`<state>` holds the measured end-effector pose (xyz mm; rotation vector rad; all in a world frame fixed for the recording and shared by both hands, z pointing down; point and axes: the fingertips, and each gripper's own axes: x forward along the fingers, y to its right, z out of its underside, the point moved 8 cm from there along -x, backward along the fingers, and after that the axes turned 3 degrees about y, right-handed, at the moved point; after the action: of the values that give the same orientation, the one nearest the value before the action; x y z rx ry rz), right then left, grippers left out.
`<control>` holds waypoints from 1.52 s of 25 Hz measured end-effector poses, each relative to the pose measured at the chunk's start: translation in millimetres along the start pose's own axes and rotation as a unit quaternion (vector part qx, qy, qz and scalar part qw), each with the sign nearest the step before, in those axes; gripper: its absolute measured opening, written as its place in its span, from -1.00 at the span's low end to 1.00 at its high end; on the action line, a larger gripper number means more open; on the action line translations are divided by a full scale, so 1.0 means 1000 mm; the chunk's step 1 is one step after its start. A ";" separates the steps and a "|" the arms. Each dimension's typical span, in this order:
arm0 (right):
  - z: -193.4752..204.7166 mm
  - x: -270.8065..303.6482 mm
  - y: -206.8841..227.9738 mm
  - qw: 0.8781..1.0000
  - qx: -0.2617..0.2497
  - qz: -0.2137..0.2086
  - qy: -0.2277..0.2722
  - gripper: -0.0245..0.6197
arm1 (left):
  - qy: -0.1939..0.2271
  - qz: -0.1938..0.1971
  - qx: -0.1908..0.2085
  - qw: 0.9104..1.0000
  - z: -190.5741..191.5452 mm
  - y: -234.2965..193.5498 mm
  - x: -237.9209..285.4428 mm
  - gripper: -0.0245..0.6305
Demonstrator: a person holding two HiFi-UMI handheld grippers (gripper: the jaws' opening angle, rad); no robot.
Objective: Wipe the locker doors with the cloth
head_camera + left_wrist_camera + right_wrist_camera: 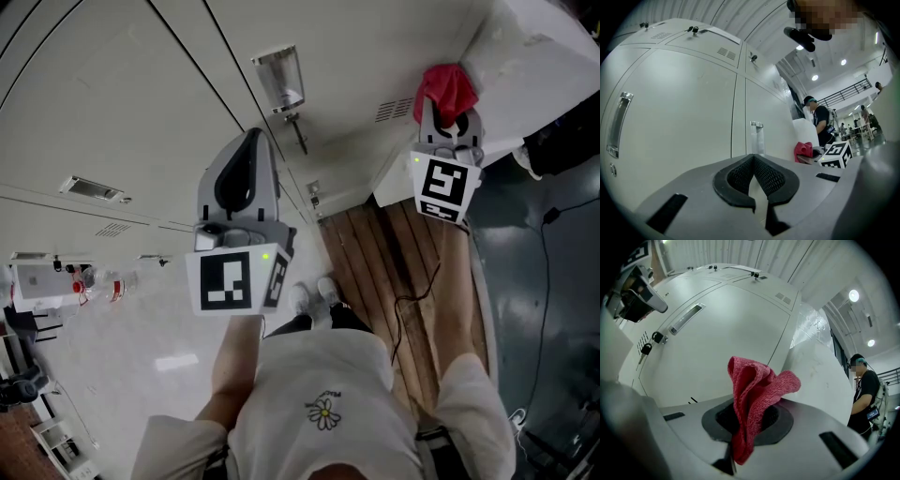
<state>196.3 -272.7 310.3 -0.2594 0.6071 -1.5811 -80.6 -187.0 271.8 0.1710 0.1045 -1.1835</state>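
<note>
- Head view: the left hand-held gripper (pixel 249 150) is raised in front of the pale locker doors (pixel 103 84), with its marker cube facing the camera.
- The right hand-held gripper (pixel 449 114) is held further to the right. A bunched red cloth (pixel 446 86) sticks out of its tip, close to a white panel at the end of the lockers. Whether the cloth touches that panel cannot be told from here.
- A metal door handle (pixel 280 79) sits on the lockers between the two hand-held grippers. Below them are the person's white shoes (pixel 314 297) and a strip of wooden floor (pixel 403 253).
- Left gripper view: the left hand-held gripper (pixel 753 158) has its ribbed pads pressed together at the tip, with only a narrow slit lower down and nothing between them.
- It points at the locker doors (pixel 684 103), well short of touching them. A long handle (pixel 618 124) sits far to the left.
- The red cloth (pixel 803 149) and the other hand-held gripper's marker cube (pixel 837 155) show to the right, and a person (pixel 819 119) stands beyond them.
- Right gripper view: the right hand-held gripper (pixel 751 414) is clamped on the cloth (pixel 757 380). The cloth rises from the jaws in a folded bunch, and a short tail hangs below them.
- Ahead of it is a locker door (pixel 731 338) with a recessed handle (pixel 685 318) and a key (pixel 645 350) in its lock. Contact between cloth and door cannot be made out.
</note>
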 end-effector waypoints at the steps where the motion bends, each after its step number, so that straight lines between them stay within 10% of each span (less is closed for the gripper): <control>1: 0.002 0.001 0.002 1.000 0.000 0.003 -0.003 -0.82 | 0.000 0.000 0.000 1.000 0.000 0.000 0.000 -0.88; 18: -0.018 -0.020 -0.006 1.000 0.013 -0.003 0.026 -0.82 | -0.003 -0.015 0.005 1.000 0.002 -0.002 -0.016 -0.88; 26: -0.076 -0.080 -0.085 0.985 0.134 -0.051 0.099 -0.82 | 0.008 -0.032 0.003 0.999 0.006 -0.012 -0.035 -0.88; 31: -0.084 -0.100 -0.147 0.989 0.056 -0.124 0.055 -0.82 | 0.007 -0.032 0.001 0.999 0.012 -0.016 -0.047 -0.88; 38: -0.089 -0.080 -0.195 0.989 0.023 -0.108 0.096 -0.82 | 0.005 -0.039 -0.001 0.999 0.018 -0.021 -0.056 -0.88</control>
<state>-6.0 -175.4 353.6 -0.1416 0.7093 -1.8408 -120.9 -147.5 297.5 0.1713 0.1219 -1.2593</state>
